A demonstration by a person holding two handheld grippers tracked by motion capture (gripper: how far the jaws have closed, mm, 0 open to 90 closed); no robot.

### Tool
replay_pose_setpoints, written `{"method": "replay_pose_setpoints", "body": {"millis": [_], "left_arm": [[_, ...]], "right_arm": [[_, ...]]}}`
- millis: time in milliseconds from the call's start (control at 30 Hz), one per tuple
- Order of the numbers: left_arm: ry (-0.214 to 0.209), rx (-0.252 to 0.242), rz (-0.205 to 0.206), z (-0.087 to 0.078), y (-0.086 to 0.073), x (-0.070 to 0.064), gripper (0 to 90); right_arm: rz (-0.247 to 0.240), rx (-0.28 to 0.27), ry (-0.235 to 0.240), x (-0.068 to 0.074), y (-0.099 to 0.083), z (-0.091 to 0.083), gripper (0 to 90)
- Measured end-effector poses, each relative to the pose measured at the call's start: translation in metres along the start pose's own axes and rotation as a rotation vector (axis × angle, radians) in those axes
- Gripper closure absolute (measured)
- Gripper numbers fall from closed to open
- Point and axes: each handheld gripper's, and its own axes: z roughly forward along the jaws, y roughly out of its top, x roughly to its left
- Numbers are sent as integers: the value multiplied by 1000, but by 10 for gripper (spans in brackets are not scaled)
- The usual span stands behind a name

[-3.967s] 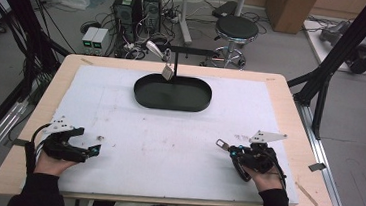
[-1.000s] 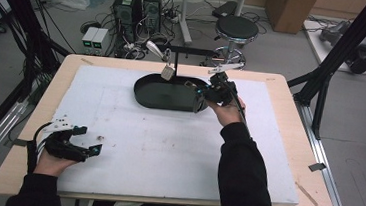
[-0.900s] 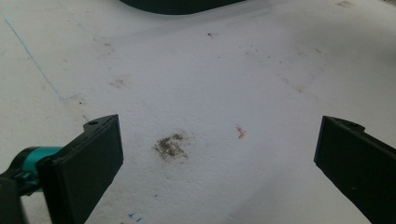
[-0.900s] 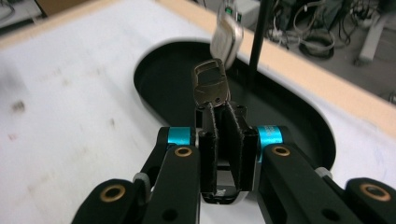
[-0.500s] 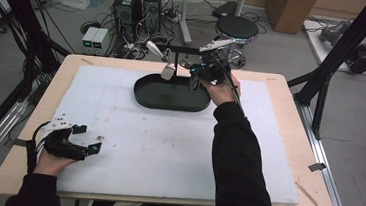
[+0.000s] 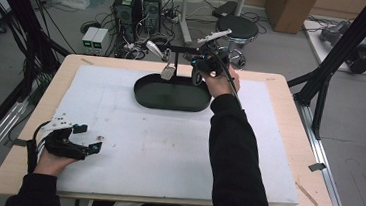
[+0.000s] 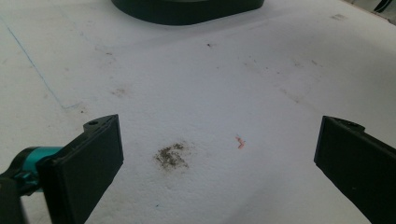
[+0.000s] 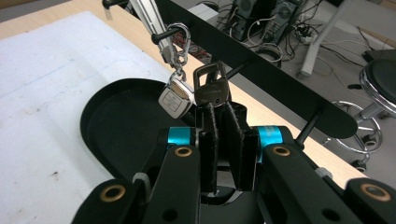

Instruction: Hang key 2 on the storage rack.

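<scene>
Keys (image 8: 208, 91) sit pinched between the closed jaws of my right hand-held gripper (image 8: 219, 128), at frame centre, hanging off the carabiner (image 8: 175, 42) on the rack peg (image 8: 161, 35). I should lift slowly along the peg, keeping the silver fob (image 8: 176, 100) clear. My left hand-held gripper (image 6: 74, 141) rests open, lower left.
</scene>
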Motion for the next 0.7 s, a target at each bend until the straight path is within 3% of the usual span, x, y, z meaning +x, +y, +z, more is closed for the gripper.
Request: {"method": "replay_pose_setpoints", "body": {"millis": [100, 167, 200, 433, 500, 533, 700], "left_arm": [[1, 3, 3, 0, 0, -1, 17], [-3, 4, 6, 1, 0, -1, 17], [-3, 6, 7, 1, 0, -1, 17], [-9, 5, 5, 2, 0, 0, 17], [-10, 6, 8, 2, 0, 0, 17], [-11, 6, 8, 2, 0, 0, 17], [-14, 6, 9, 2, 0, 1, 17]], "right_arm": [[-1, 5, 4, 0, -1, 4, 836], [4, 16, -16, -2, -2, 9, 834], [29, 29, -29, -4, -3, 14, 834], [42, 56, -69, -4, -5, 27, 833], [61, 72, -84, -5, -7, 32, 831], [94, 65, -78, -7, -8, 36, 831], [149, 45, -69, -9, -10, 42, 830]]}}
